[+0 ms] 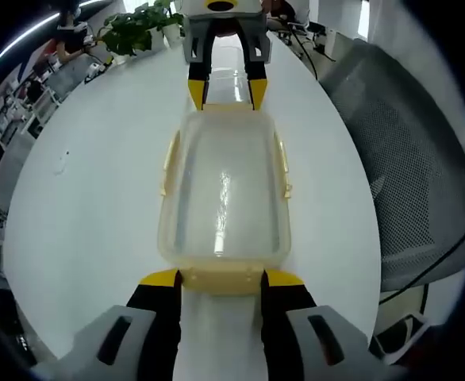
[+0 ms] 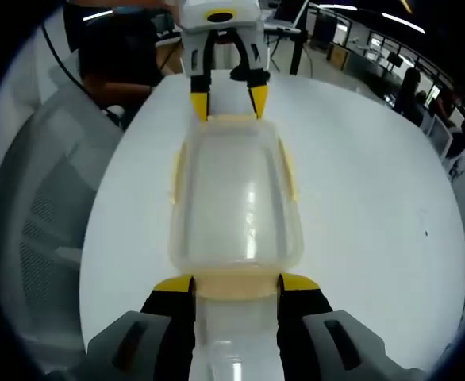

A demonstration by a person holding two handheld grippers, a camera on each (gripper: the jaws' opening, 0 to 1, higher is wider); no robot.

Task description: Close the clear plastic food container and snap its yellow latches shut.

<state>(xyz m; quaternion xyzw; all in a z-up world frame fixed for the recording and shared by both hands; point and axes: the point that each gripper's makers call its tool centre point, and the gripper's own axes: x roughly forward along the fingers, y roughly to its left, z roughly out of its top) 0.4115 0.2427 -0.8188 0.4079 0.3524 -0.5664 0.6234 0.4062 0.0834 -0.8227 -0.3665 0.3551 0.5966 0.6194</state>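
In the left gripper view, the left gripper (image 1: 220,278) stood spread apart at one yellow end latch (image 1: 220,279) of the single clear container (image 1: 223,198) on the white table (image 1: 97,198). Two side latches (image 1: 170,163) showed. Beyond, the right gripper (image 1: 227,87) stood equally released at the far end.

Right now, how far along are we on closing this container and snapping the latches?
Done: the lid sits on the clear container. In hand: the left gripper and right gripper straddle the yellow latches at opposite ends, jaws open. Left: whether those end latches have snapped is unclear, and the side latches appear flared out, probably still to press.
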